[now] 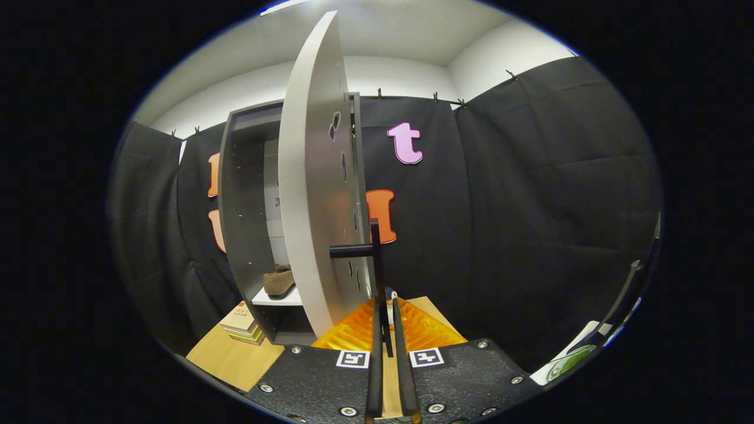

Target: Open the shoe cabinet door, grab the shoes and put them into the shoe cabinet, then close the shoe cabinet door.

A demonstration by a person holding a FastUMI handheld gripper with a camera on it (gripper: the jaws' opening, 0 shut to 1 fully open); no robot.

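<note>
The gripper (384, 315) has its jaws pressed nearly together on the thin black vertical handle (376, 259) of the shoe cabinet door (312, 188), which stands upright and half open, its edge turned toward the camera. Inside the shoe cabinet (244, 194), a brown shoe (278, 281) lies on a white shelf (277, 297), its long axis roughly along the shelf. A stack of books (242, 323) rests on the wooden tabletop (232, 356) beside the cabinet's left bottom corner.

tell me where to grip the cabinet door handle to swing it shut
Grip the thin vertical bar of the handle, low down, straight from the front. It stands off the door on a short post, and the gripper fingers already close around it.
</note>
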